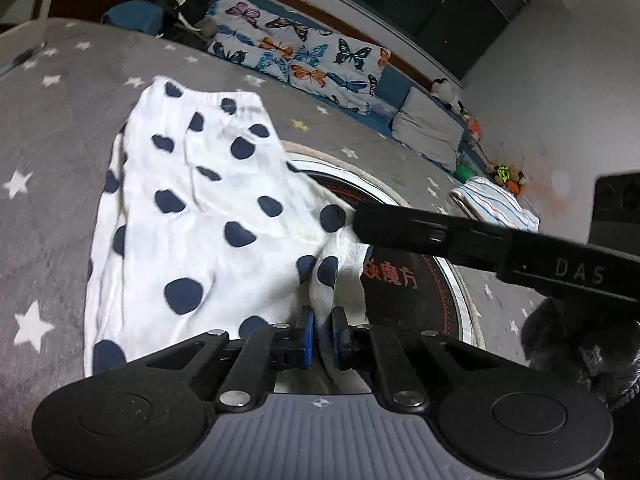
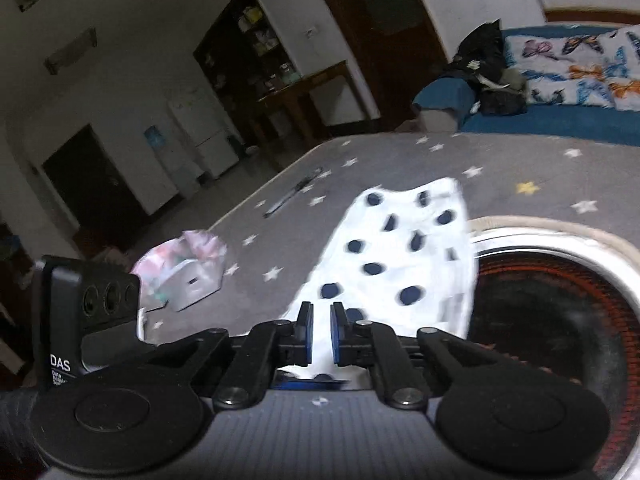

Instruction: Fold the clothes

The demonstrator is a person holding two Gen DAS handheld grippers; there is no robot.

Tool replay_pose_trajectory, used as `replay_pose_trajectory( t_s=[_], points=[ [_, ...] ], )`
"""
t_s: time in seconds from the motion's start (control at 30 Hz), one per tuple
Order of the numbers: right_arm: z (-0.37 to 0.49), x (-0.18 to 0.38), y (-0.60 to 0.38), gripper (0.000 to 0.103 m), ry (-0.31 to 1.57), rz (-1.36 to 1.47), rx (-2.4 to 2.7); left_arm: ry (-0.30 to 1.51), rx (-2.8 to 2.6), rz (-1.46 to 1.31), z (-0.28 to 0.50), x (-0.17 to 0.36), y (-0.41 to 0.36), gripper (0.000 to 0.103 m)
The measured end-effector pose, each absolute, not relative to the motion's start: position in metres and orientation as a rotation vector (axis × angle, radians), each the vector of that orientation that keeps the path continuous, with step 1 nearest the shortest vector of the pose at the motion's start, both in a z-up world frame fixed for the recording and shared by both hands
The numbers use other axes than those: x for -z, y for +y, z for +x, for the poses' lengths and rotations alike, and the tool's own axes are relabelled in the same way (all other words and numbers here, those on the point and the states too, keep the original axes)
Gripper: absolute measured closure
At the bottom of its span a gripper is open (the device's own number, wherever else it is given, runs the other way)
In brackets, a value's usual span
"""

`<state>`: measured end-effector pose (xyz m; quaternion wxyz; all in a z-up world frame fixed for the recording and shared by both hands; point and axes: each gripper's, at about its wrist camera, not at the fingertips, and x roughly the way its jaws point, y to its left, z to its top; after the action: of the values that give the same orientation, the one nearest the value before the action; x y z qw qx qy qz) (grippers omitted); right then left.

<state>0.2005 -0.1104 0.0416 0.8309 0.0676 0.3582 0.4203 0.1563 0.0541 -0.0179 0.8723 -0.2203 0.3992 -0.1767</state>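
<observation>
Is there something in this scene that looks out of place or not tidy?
Yes. The polka-dot garment lies partly over the round black mat instead of flat on the grey star blanket. A crumpled pink cloth sits loose near the blanket's edge.

blurred: spotted garment (image 2: 404, 256) edges | cut off: round mat (image 2: 560, 320) at right edge, partly under garment

White letters "DAS" stand on the black body of the right hand-held gripper (image 1: 362, 224) in the left wrist view. The same "DAS" stands on the black block of the left hand-held gripper (image 2: 86, 312) in the right wrist view; the small lines under it are unreadable. Red Chinese characters, partly "魔方", stand on the round black mat (image 1: 404, 292).
</observation>
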Motion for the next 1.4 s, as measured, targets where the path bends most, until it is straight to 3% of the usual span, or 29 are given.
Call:
replay_pose_trajectory(
  t_s=[0.27,0.5,0.67,0.73,0.77,0.8,1.27,1.4],
  points=[
    [0.204,-0.015,-0.152,0.093,0.862,0.15,-0.786,0.855,0.368,-0.591,0.161,0.03,0.072,0.093],
    [0.195,0.007,-0.145,0.074,0.921,0.176,-0.828,0.857,0.369,-0.613,0.163,0.031,0.073,0.092],
    [0.195,0.011,-0.138,0.075,0.92,0.195,-0.844,0.854,0.37,-0.608,0.162,0.03,0.073,0.092],
    [0.193,0.01,-0.136,0.083,0.914,0.195,-0.844,0.849,0.373,-0.602,0.161,0.029,0.072,0.091],
    [0.192,0.009,-0.136,0.093,0.909,0.193,-0.841,0.846,0.375,-0.599,0.16,0.028,0.072,0.09],
    [0.191,0.008,-0.136,0.094,0.905,0.191,-0.838,0.843,0.375,-0.593,0.159,0.027,0.072,0.087],
    [0.168,-0.007,-0.164,0.097,0.878,0.006,-0.636,0.773,0.231,-0.37,0.14,0.011,0.086,0.091],
    [0.167,-0.008,-0.164,0.094,0.864,-0.042,-0.588,0.753,0.221,-0.331,0.14,0.004,0.084,0.091]
  ],
)
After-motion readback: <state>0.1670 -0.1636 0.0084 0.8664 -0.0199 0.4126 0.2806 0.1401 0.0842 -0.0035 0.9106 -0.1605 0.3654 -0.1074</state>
